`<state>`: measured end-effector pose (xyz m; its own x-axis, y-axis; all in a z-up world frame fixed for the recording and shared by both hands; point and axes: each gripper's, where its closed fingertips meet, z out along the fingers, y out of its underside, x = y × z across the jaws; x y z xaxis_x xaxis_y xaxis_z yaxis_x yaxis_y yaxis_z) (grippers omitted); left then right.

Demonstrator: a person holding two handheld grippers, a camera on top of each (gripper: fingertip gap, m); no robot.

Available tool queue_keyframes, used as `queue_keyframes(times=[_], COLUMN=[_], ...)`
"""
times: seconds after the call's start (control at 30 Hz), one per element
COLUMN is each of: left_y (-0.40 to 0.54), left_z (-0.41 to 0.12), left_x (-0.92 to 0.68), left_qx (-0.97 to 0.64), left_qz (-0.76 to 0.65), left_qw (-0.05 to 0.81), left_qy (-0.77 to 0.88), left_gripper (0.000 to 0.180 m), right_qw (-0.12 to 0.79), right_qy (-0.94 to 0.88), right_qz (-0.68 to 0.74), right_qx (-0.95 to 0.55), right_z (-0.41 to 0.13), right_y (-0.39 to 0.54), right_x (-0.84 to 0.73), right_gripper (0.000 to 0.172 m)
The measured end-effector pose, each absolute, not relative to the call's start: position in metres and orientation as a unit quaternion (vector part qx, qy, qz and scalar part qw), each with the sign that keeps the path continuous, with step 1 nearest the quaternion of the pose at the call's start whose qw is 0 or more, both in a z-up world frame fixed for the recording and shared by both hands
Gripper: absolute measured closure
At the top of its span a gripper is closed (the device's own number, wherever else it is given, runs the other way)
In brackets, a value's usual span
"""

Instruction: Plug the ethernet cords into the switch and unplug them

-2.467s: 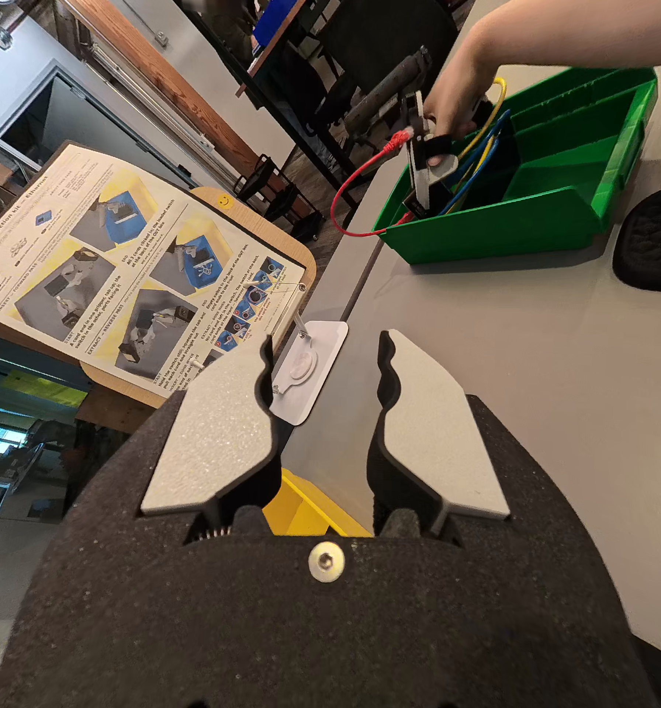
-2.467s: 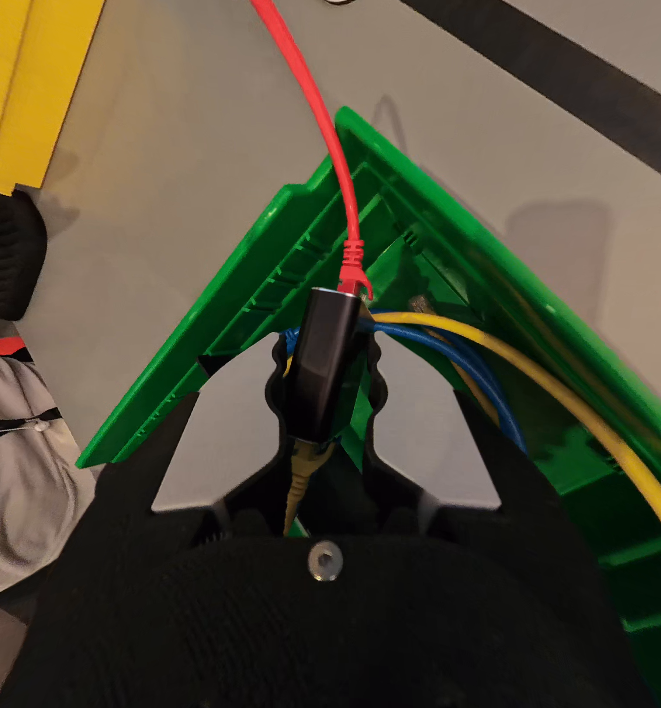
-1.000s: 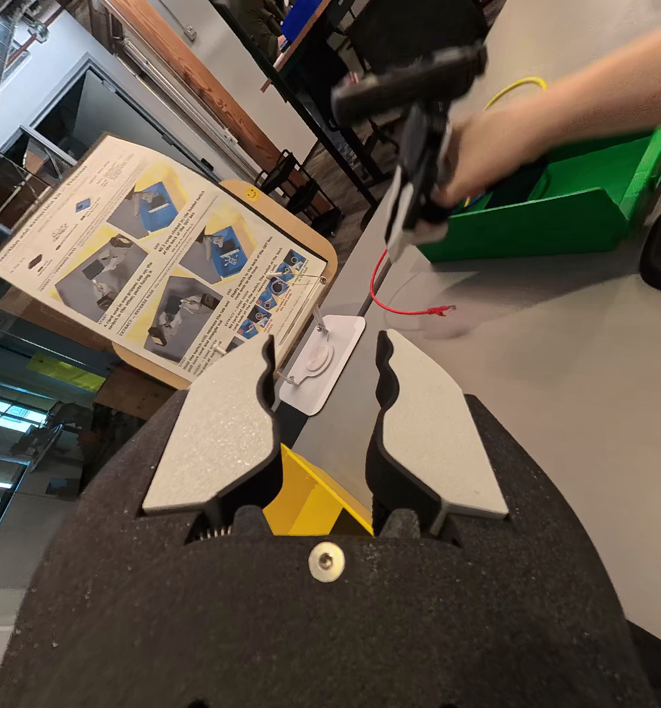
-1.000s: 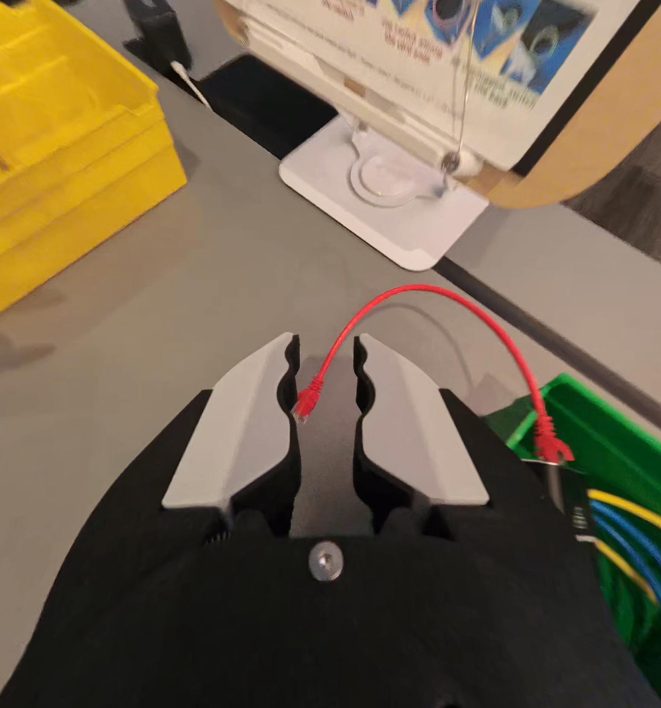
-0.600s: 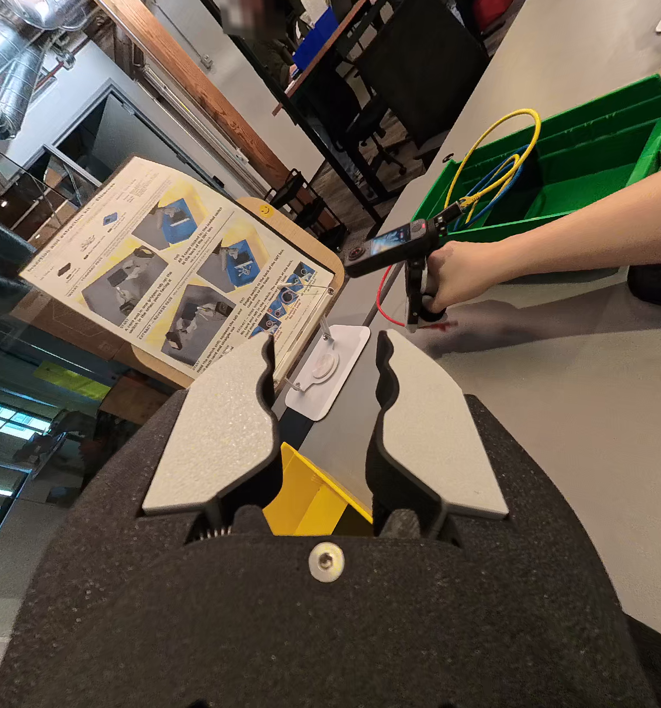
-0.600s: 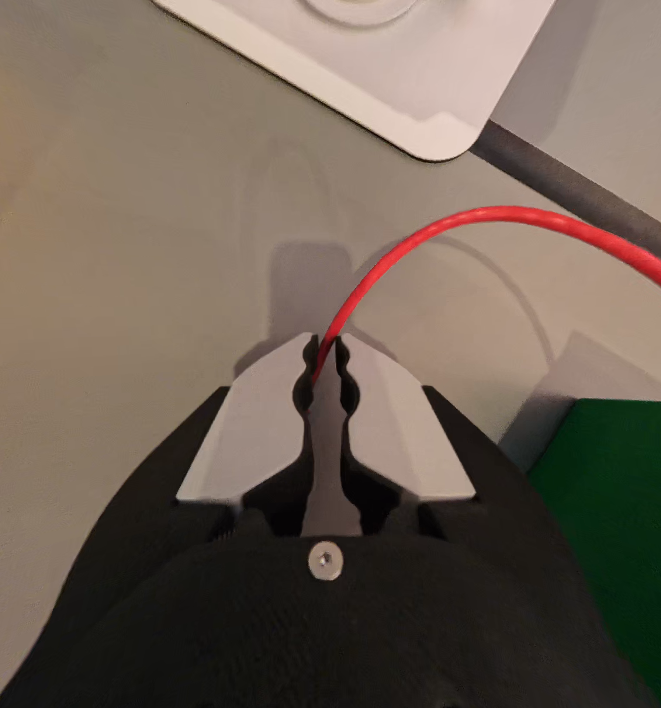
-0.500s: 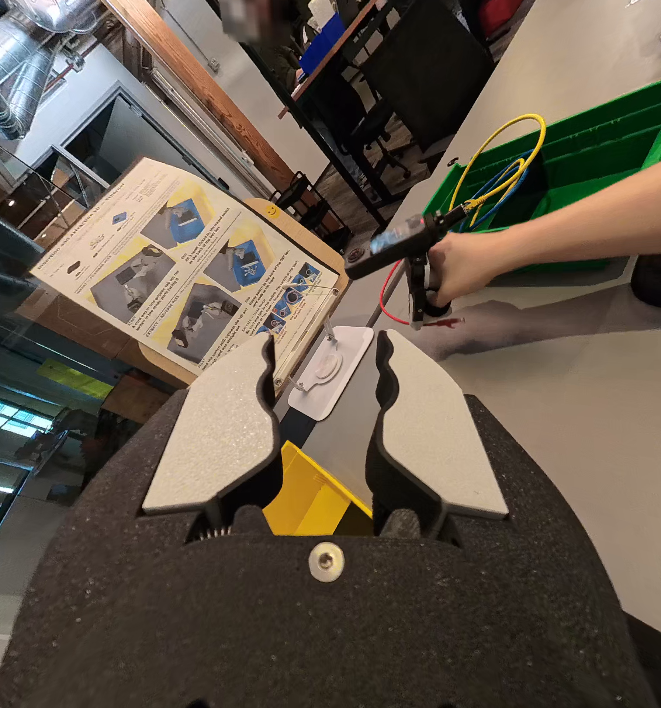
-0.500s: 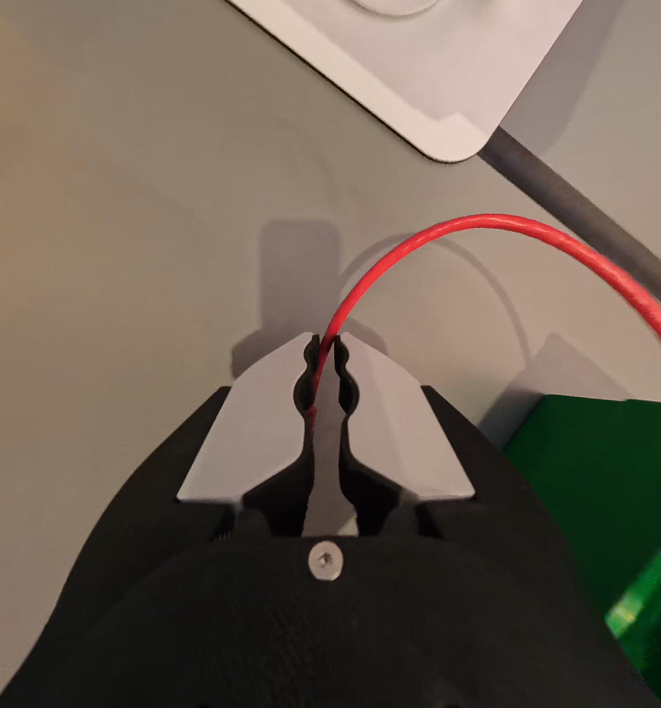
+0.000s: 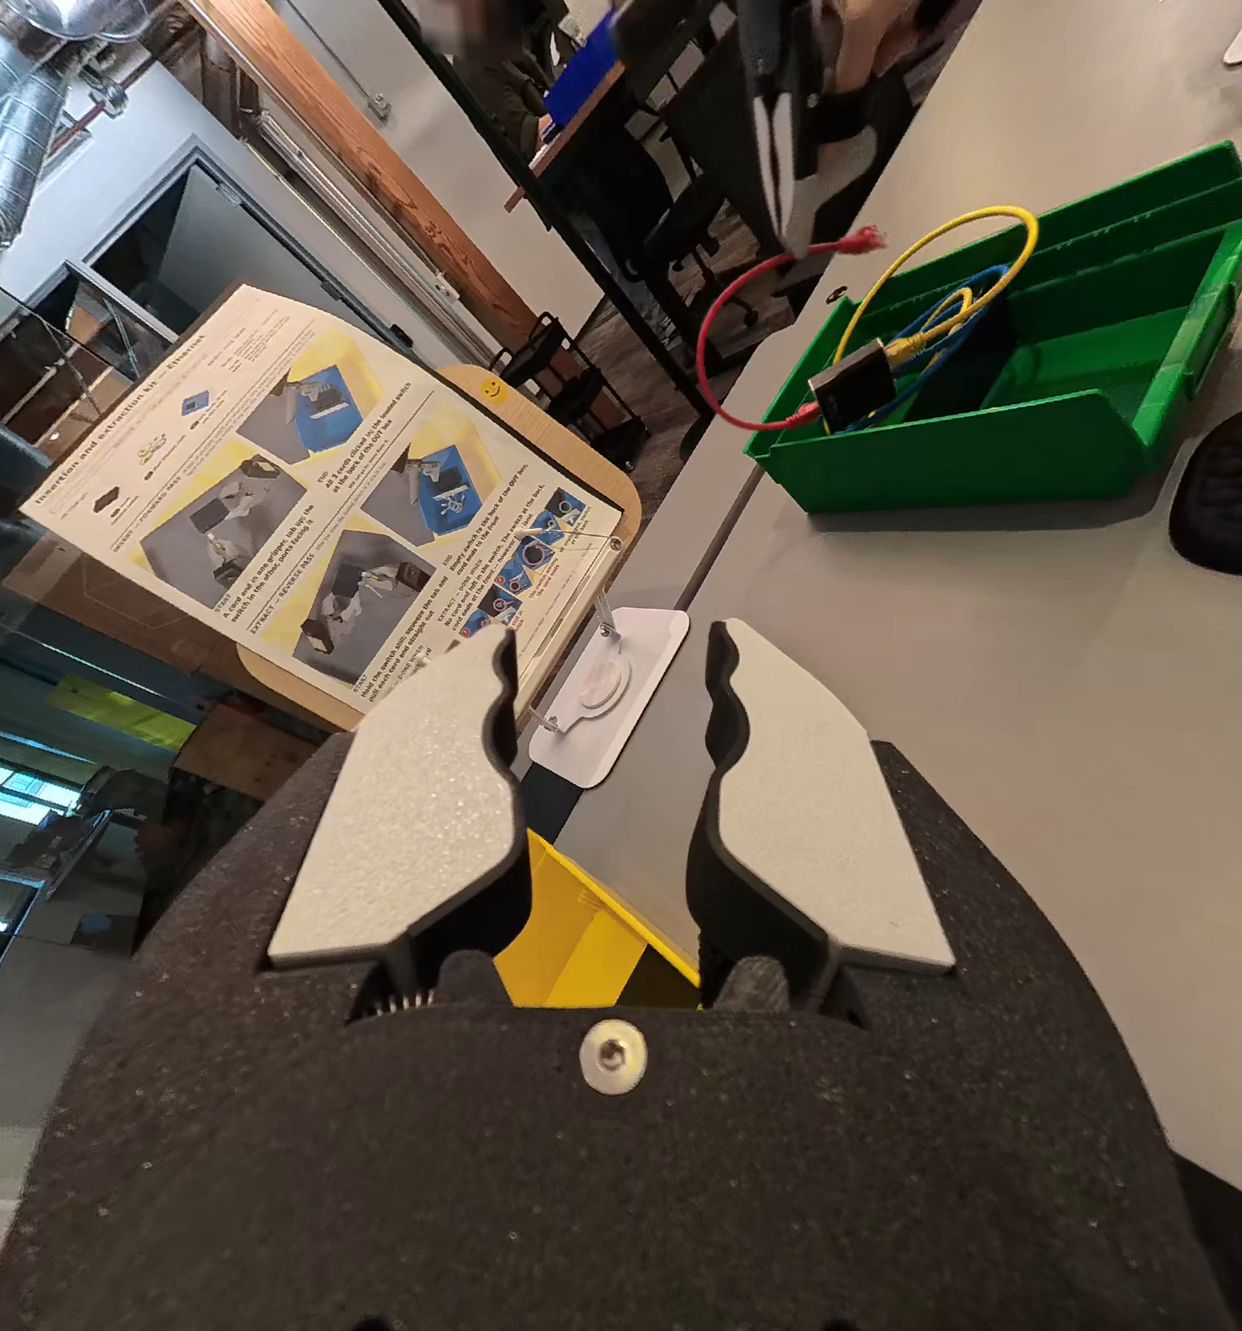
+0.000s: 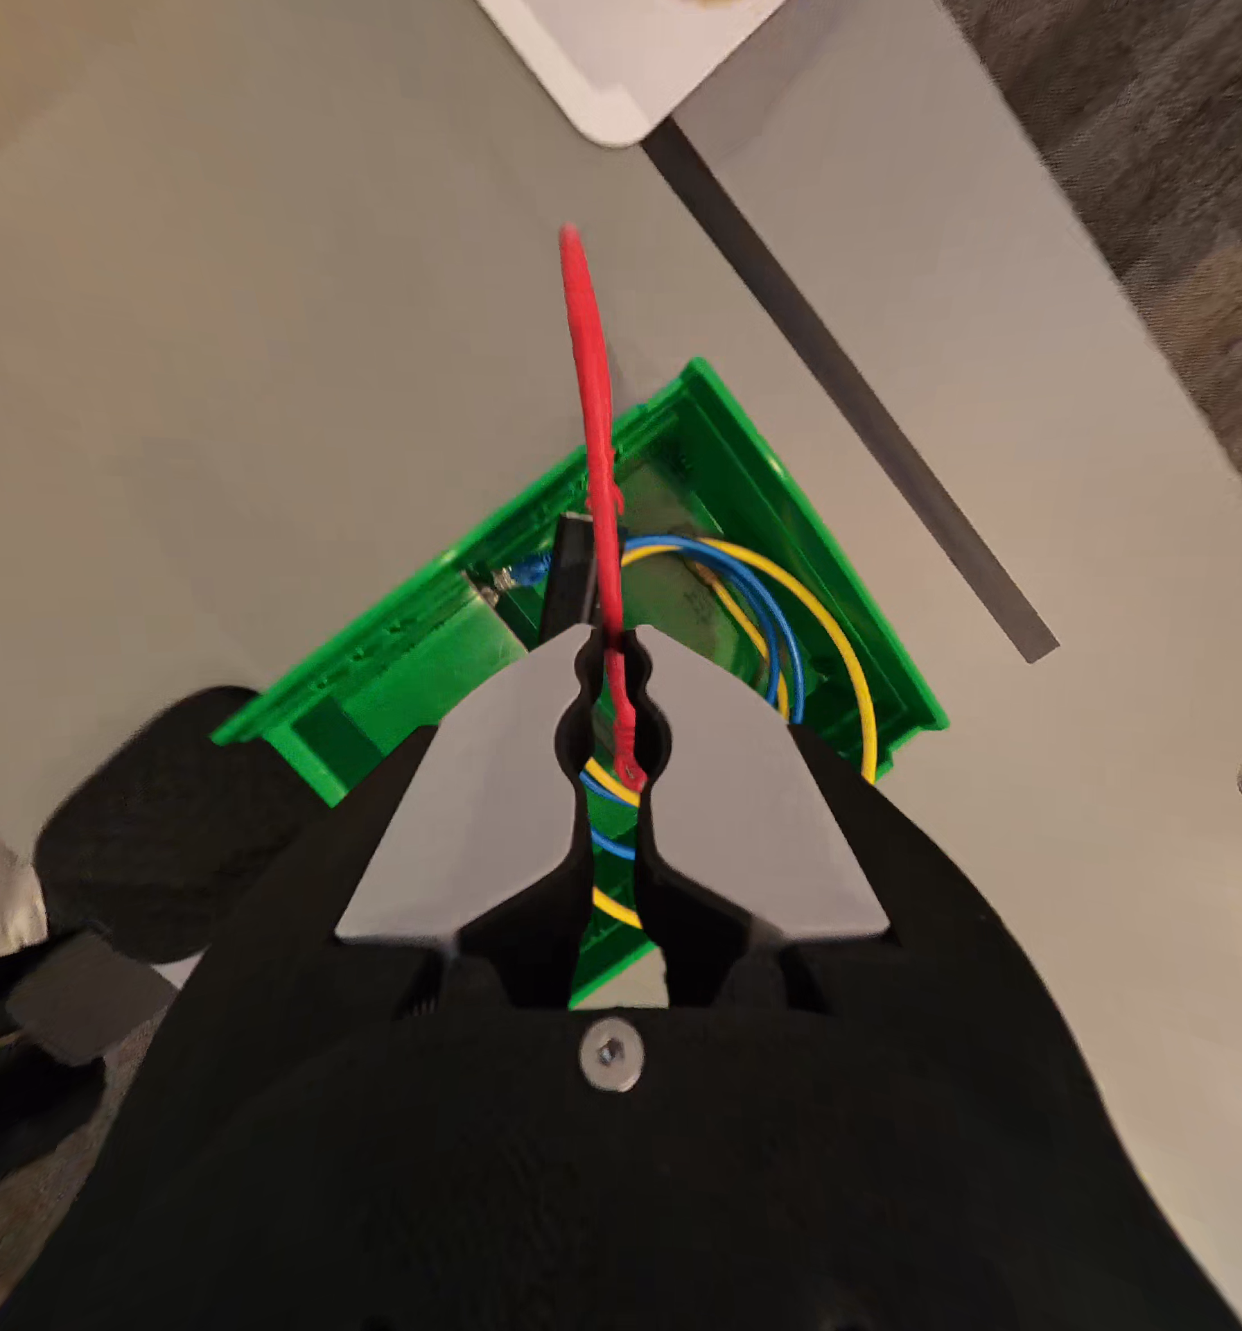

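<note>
1. We are holding the red cord (image 10: pixel 607 569) in the right gripper (image 10: pixel 614 634); its fingers (image 10: pixel 683 684) are clenched on the cord just behind the plug, which is pointing back toward the gripper body.
2. The left gripper (image 9: pixel 607 670) is idling near the left end of the tabletop (image 9: pixel 964 720), its fingers (image 9: pixel 784 756) spread wide with nothing between them.
3. The black switch (image 9: pixel 852 392) is sitting in the green bin (image 9: pixel 964 461) on the far right, with the yellow cord (image 9: pixel 942 238) and blue cord (image 9: pixel 964 310) looping beside it; the red cord's other end is running to it.
4. We are judging the cord light and floppy, its jacket likely slick, so taking hold at the moulded boot behind the plug looks best; the latch tab looks fragile.
5. Compared with half a second ago, the right gripper is now lifted over the bin rather than low on the bare tabletop beside the white stand base (image 10: pixel 625 65), and the grip is unchanged.
</note>
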<state>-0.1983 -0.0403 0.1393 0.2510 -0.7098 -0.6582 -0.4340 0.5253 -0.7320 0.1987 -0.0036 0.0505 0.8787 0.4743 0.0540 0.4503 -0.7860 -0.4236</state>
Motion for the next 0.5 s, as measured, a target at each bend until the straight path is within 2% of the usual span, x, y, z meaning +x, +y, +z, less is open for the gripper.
queue_keyframes(times=[0.23, 0.5], left_y=[-0.037, -0.024], left_z=[0.123, 0.101], left_x=[-0.182, -0.167], left_qx=[-0.483, -0.501], left_qz=[-0.102, -0.084], left_qw=[0.611, 0.584], left_qy=[0.619, 0.634], left_gripper=[0.13, 0.131], right_qw=[0.282, 0.187], right_qy=[-0.231, -0.094], right_qz=[0.09, 0.197], right_qx=[-0.927, -0.958], right_z=[-0.018, -0.076], right_y=[0.011, 0.013], right_x=[0.229, 0.247], right_gripper=[0.165, 0.165])
